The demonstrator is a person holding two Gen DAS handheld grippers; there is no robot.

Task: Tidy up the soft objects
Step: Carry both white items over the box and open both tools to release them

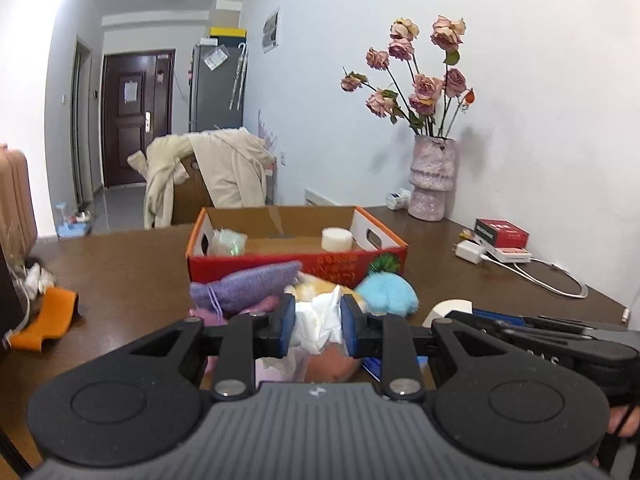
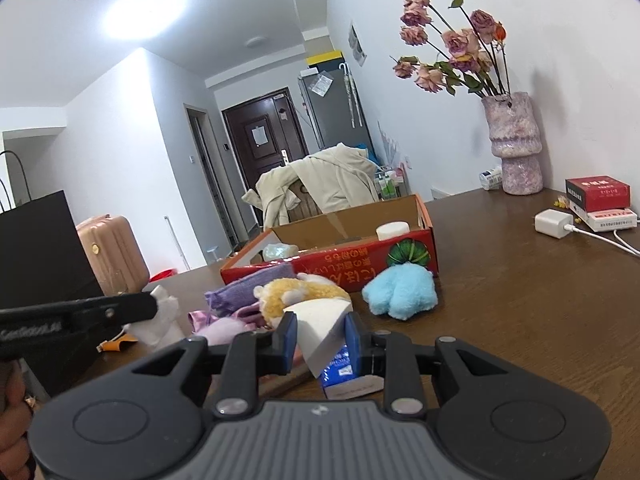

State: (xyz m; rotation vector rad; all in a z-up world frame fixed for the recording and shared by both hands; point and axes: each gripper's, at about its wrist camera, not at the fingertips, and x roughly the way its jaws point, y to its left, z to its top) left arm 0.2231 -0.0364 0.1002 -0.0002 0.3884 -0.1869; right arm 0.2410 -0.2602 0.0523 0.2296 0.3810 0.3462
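My left gripper (image 1: 318, 326) is shut on a crumpled white tissue (image 1: 316, 322), held above the table before the red cardboard box (image 1: 296, 266); from the right wrist view the tissue (image 2: 162, 314) shows at its tip. My right gripper (image 2: 320, 338) is shut on a white wedge sponge (image 2: 320, 322). In front of the box lie a purple knit pouch (image 1: 244, 284), a yellow-and-white plush (image 2: 300, 294), a blue fluffy plush (image 2: 400, 290) and a pink-lilac soft item (image 2: 224, 326). Inside the box are a white round sponge (image 1: 337, 239) and a pale green wrapped item (image 1: 228, 242).
A blue-and-white small carton (image 2: 344, 376) lies under my right gripper. A vase of dried roses (image 1: 432, 178), red boxes (image 1: 502, 234), a white charger with cable (image 1: 472, 252) stand at the right. An orange cloth (image 1: 44, 318) lies at the left. A chair with a beige coat (image 1: 216, 176) is behind.
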